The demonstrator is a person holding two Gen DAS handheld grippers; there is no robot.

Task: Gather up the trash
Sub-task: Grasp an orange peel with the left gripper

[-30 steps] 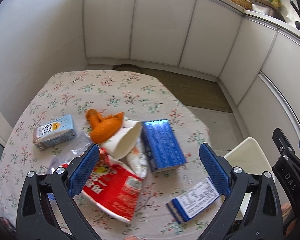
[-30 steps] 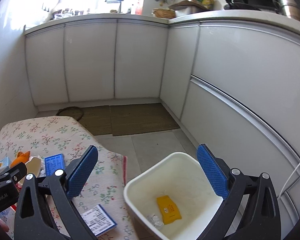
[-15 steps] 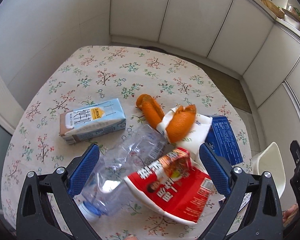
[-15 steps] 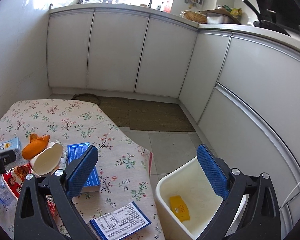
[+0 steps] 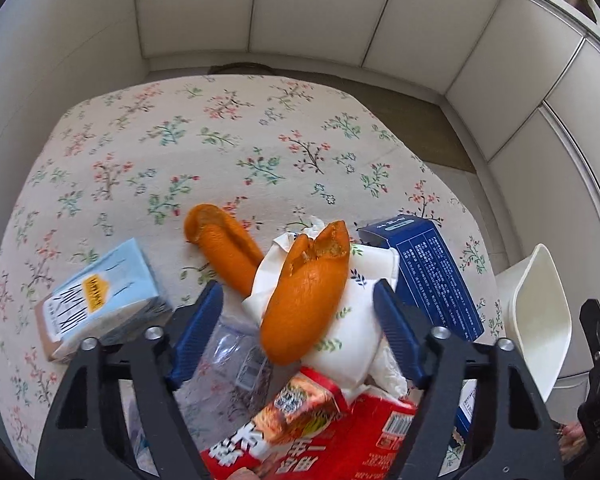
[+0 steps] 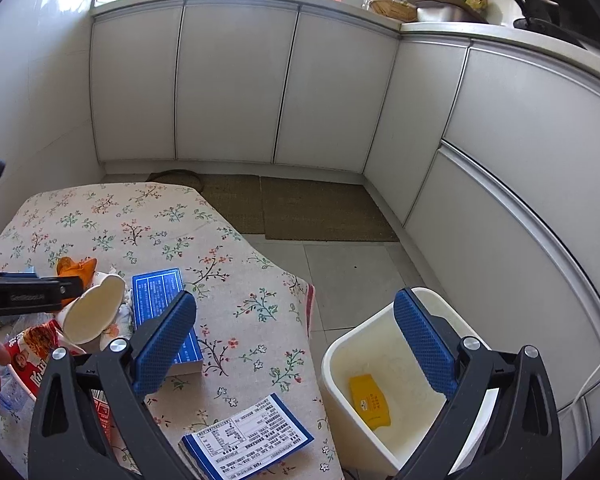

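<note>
The left gripper hangs low over the trash pile on the desk, its fingers spread wide with nothing clamped. Between them sits the orange peel, draped over the white paper cup, which lies on its side; neither finger touches the peel, so far as the left wrist view shows. A second strip of orange peel lies just behind and left of the cup. Left of the cup rests the light blue carton, beside the left finger, and a crushed clear plastic bottle lies under that finger's tip. In front of the cup is the red snack bag (crumpled, partly beneath the gripper). Right of the cup is the dark blue box.

The right gripper is held above the desk's right edge, its fingers also wide apart and empty. Its left finger hovers over the dark blue box; its right finger is over the white bin, which stands on the floor to the right of the cup, beside the desk. A yellow packet lies in the bin's bottom. A blue-and-white leaflet box lies on the desk near the bin.
</note>
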